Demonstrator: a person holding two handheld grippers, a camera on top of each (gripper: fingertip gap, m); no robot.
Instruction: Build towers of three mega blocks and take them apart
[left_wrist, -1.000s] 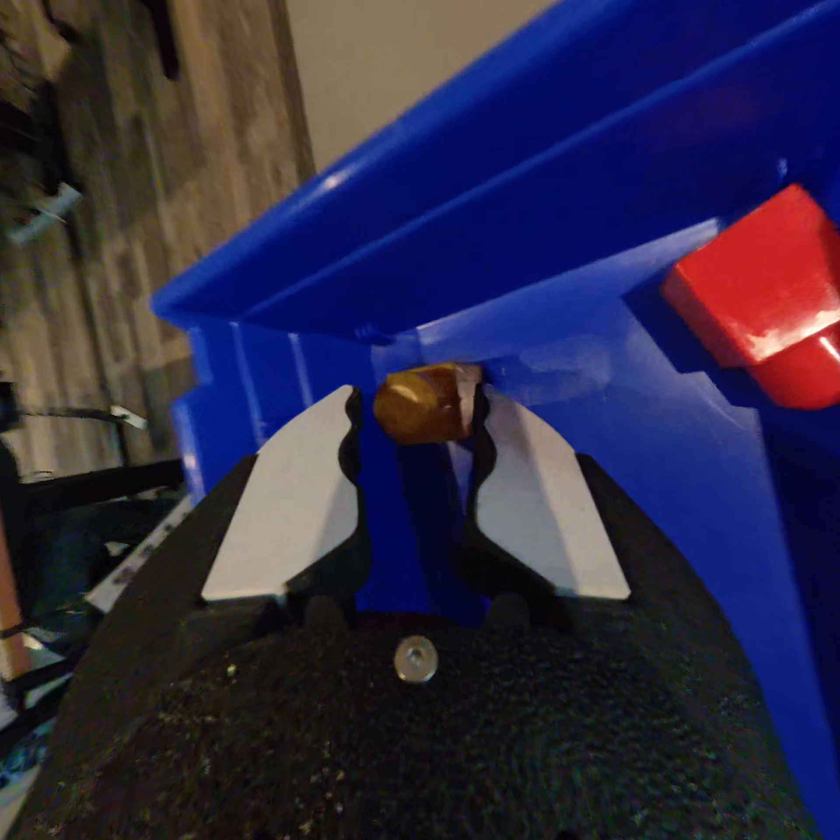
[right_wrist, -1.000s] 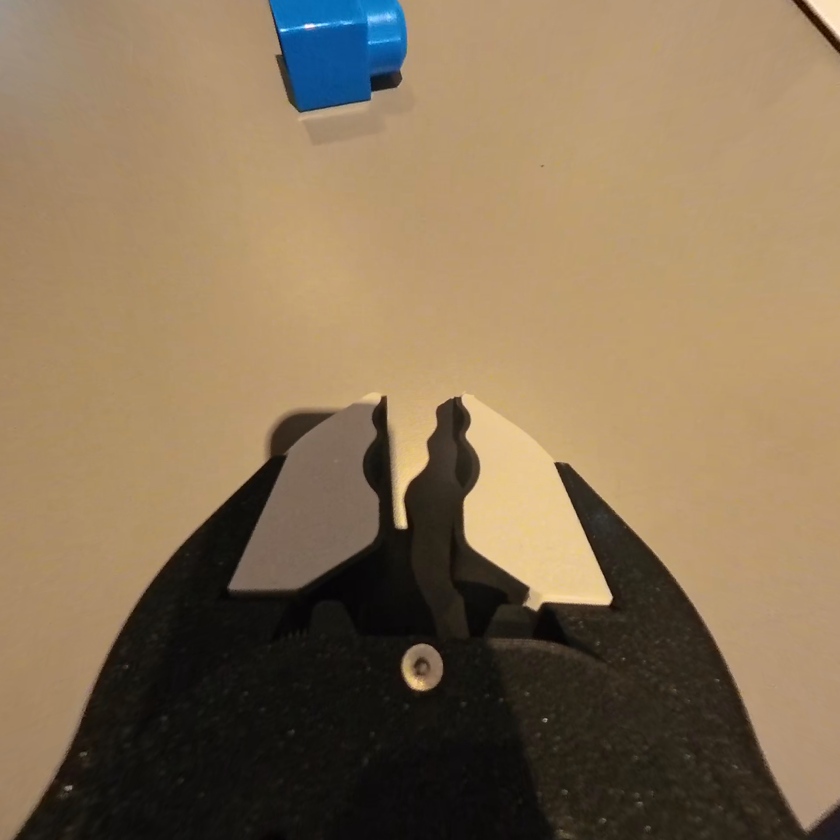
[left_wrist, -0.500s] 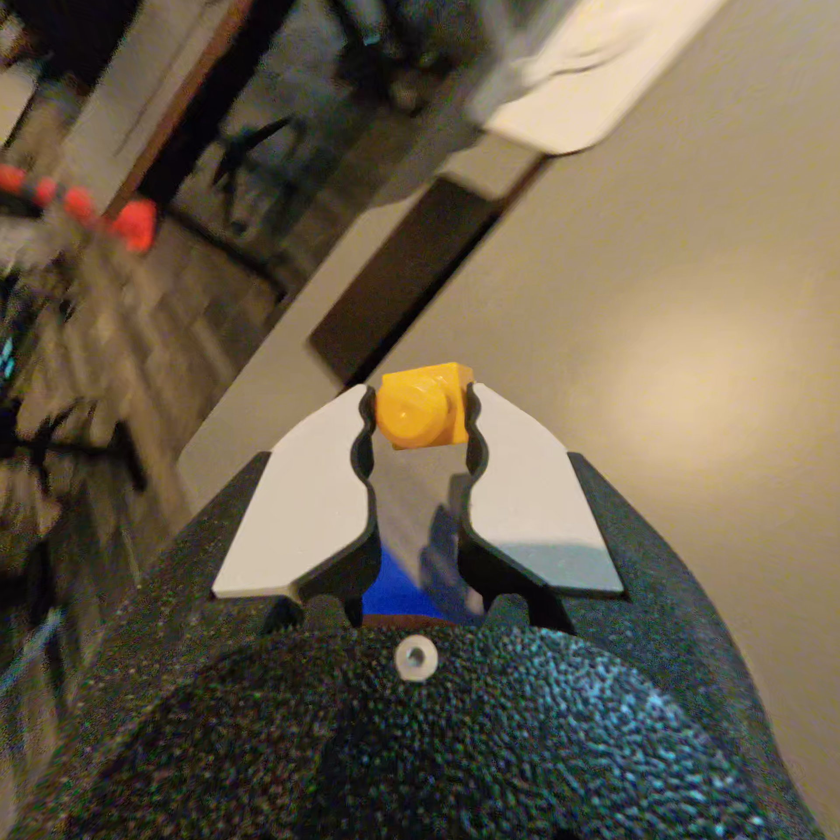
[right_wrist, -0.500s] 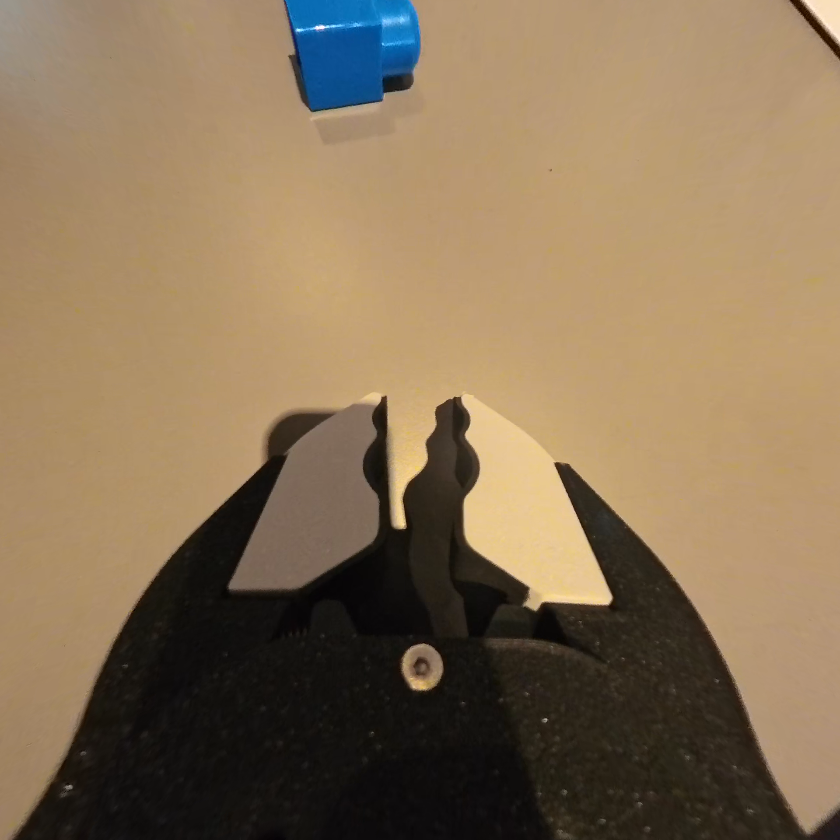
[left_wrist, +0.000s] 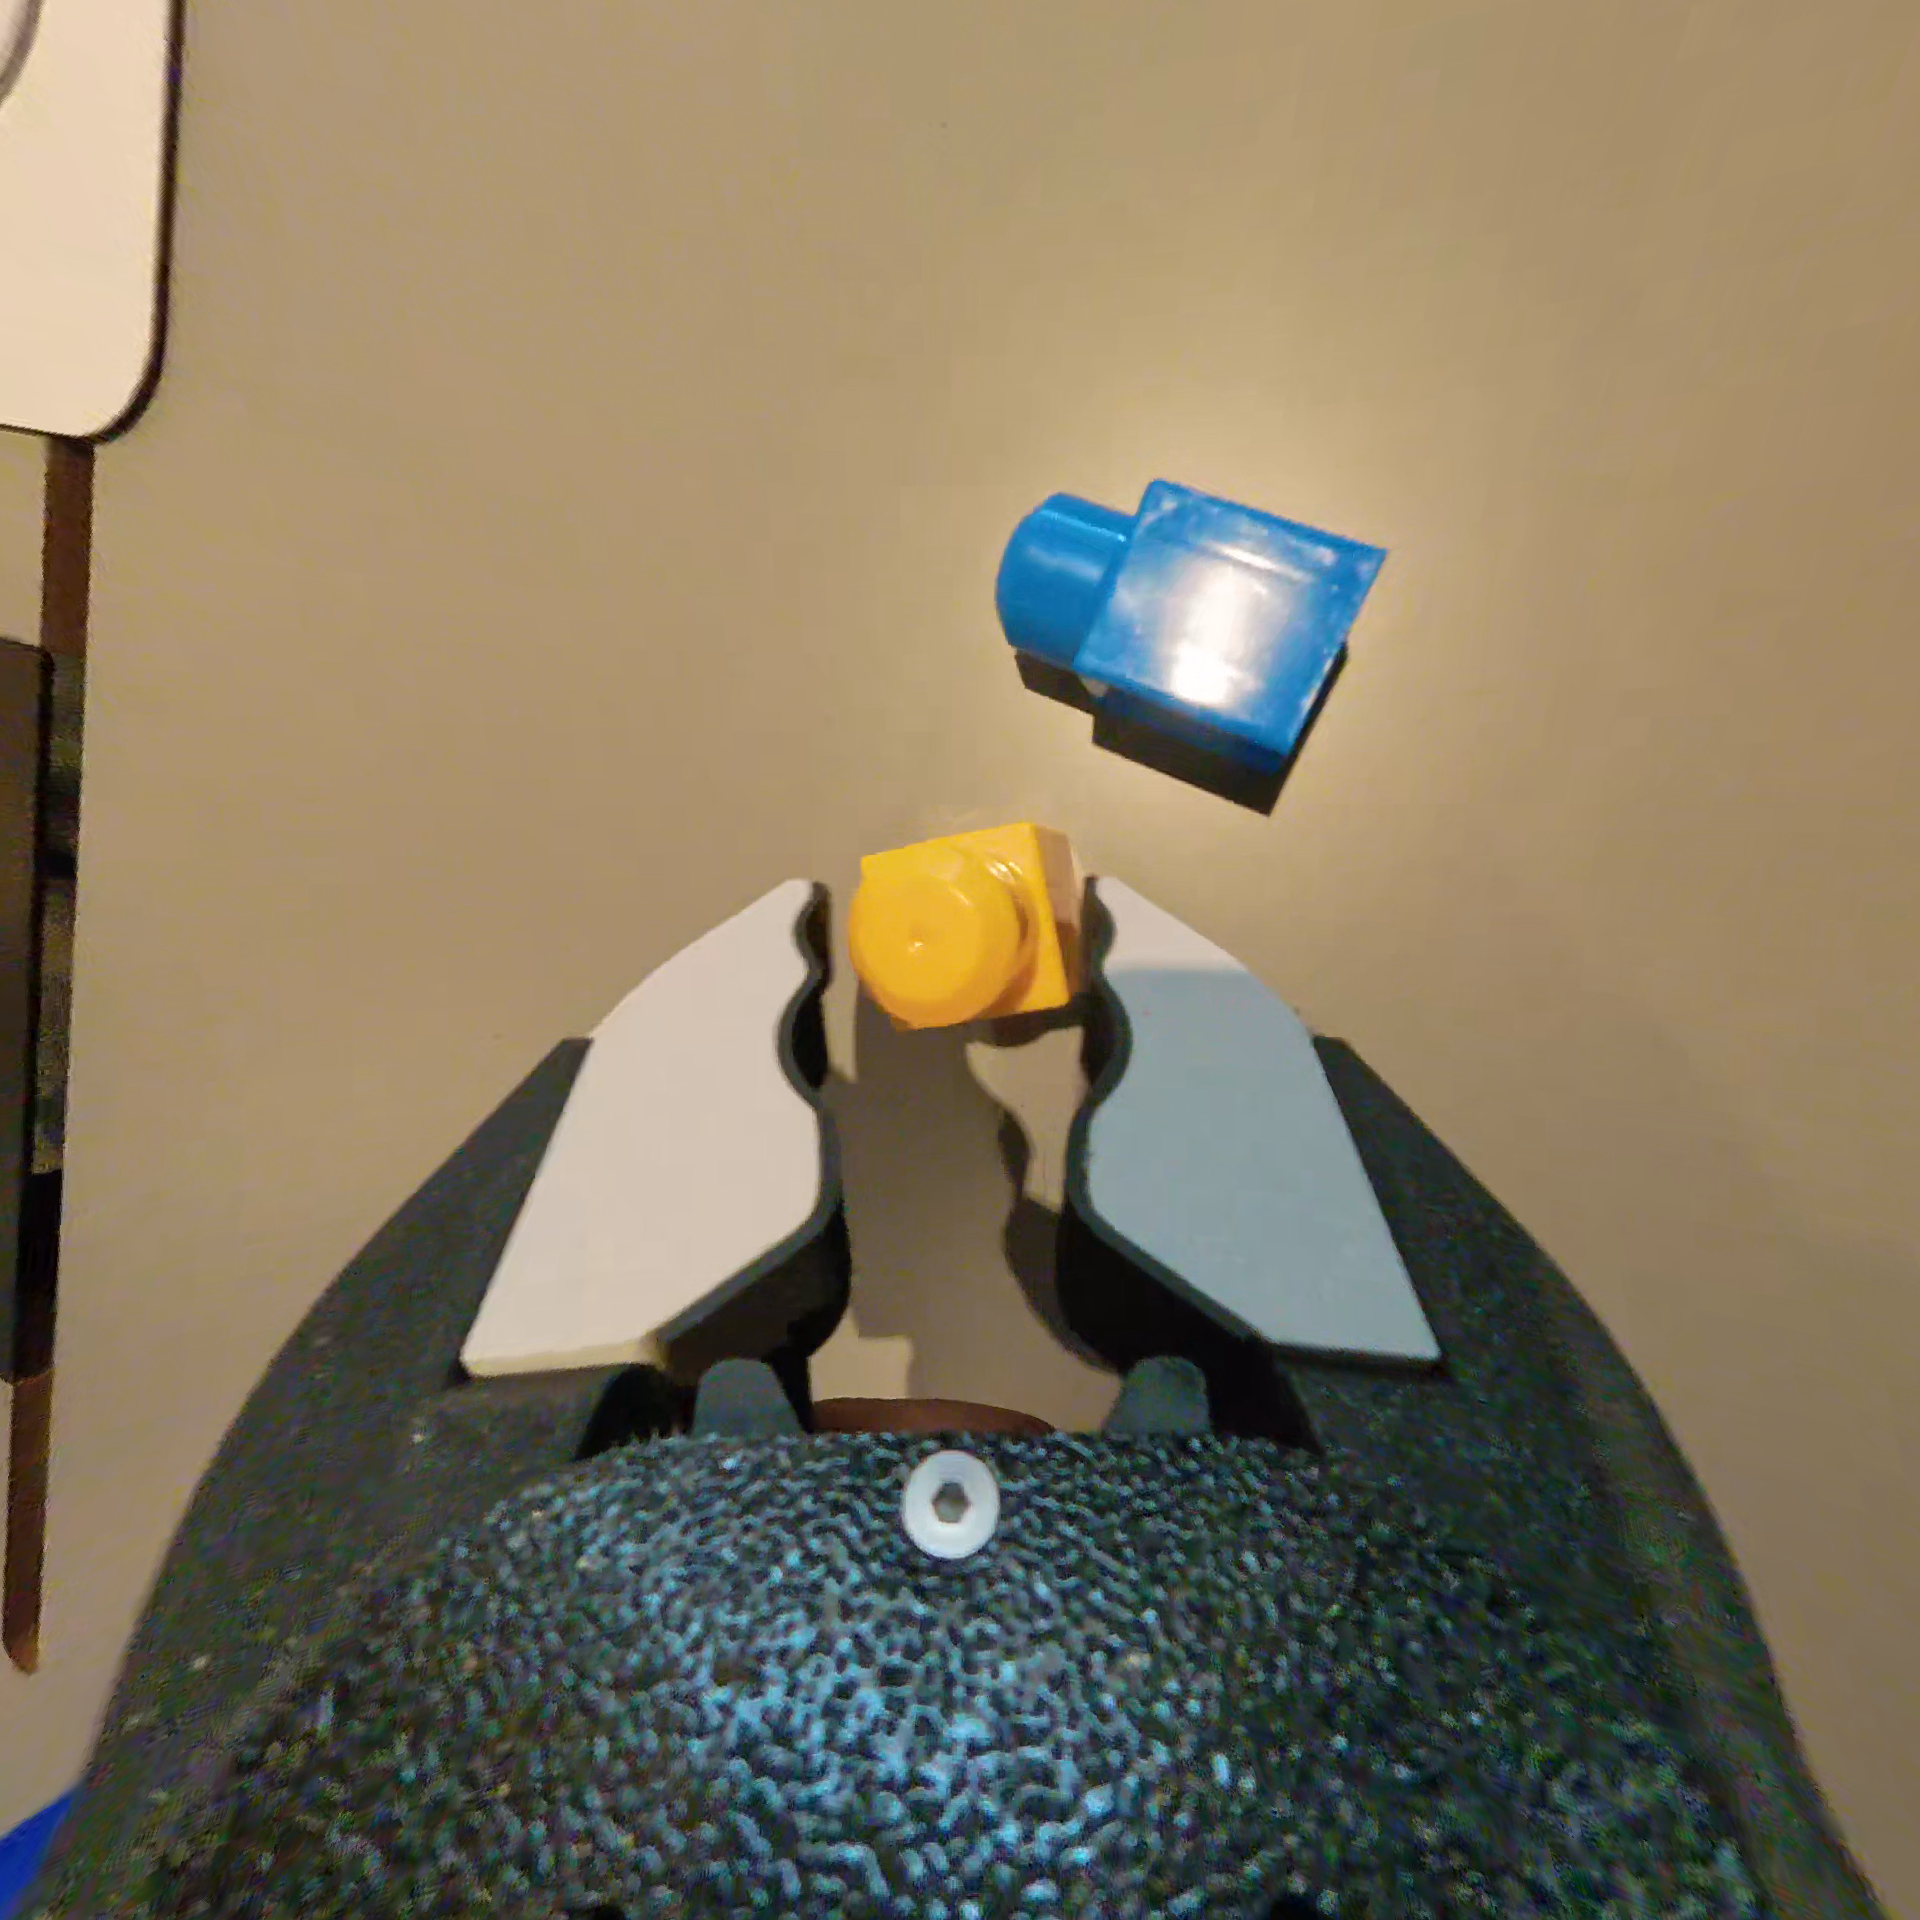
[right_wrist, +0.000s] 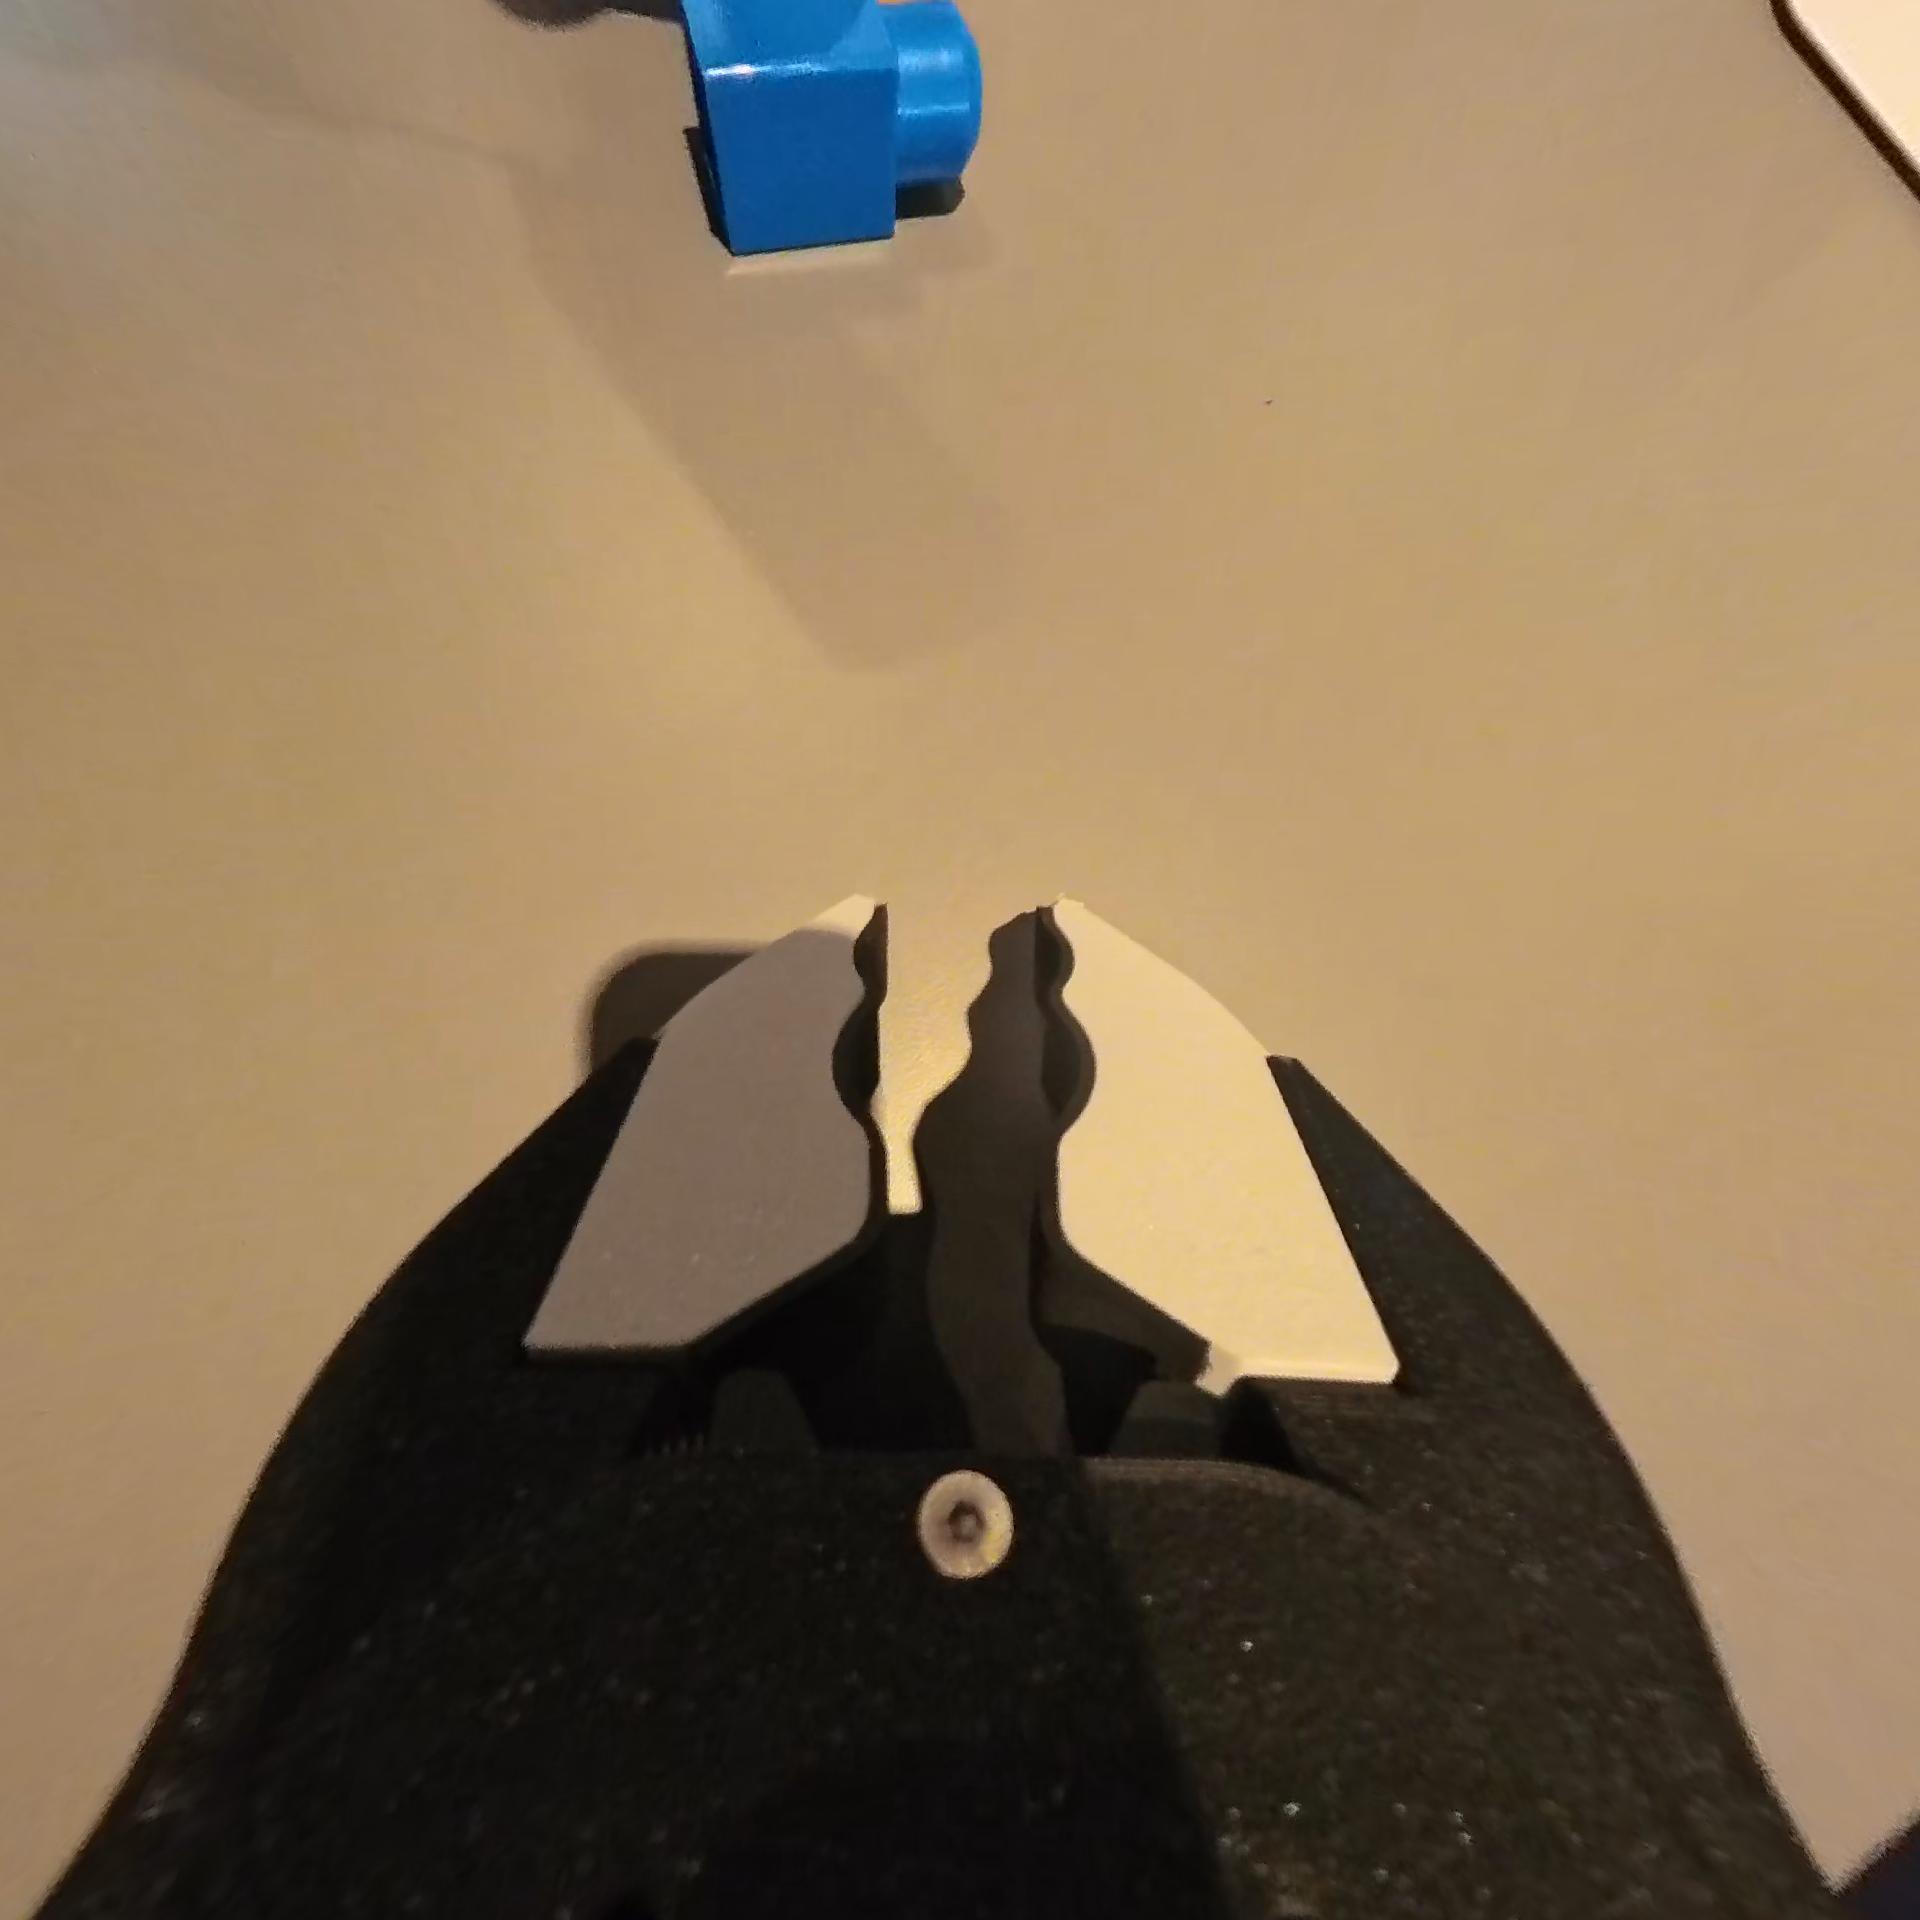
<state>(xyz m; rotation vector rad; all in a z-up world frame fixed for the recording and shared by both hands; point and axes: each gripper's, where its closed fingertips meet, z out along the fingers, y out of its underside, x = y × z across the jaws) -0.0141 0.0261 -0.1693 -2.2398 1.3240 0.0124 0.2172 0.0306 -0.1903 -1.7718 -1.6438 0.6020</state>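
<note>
My left gripper (left_wrist: 954, 914) is shut on a small yellow mega block (left_wrist: 961, 935), its stud pointing back at the camera, held just above the beige table (left_wrist: 520, 727). A blue mega block (left_wrist: 1195, 634) lies on its side on the table, just ahead and to the right of the yellow one. In the right wrist view the same blue block (right_wrist: 810, 135) lies far ahead at the top. My right gripper (right_wrist: 961, 914) is empty over bare table, its jaws a narrow gap apart.
A white board (left_wrist: 62, 208) lies at the table's left edge, with dark shapes beyond the edge below it. A corner of a blue bin (left_wrist: 31, 1870) shows at the bottom left. Another white board corner (right_wrist: 1870, 83) sits at the top right. The grippers' ends are close to 25 centimeters from one another.
My left gripper has lifted the yellow block out of the blue bin and swung it over the table, close to the blue block. My right gripper has crept slightly toward the blue block.
</note>
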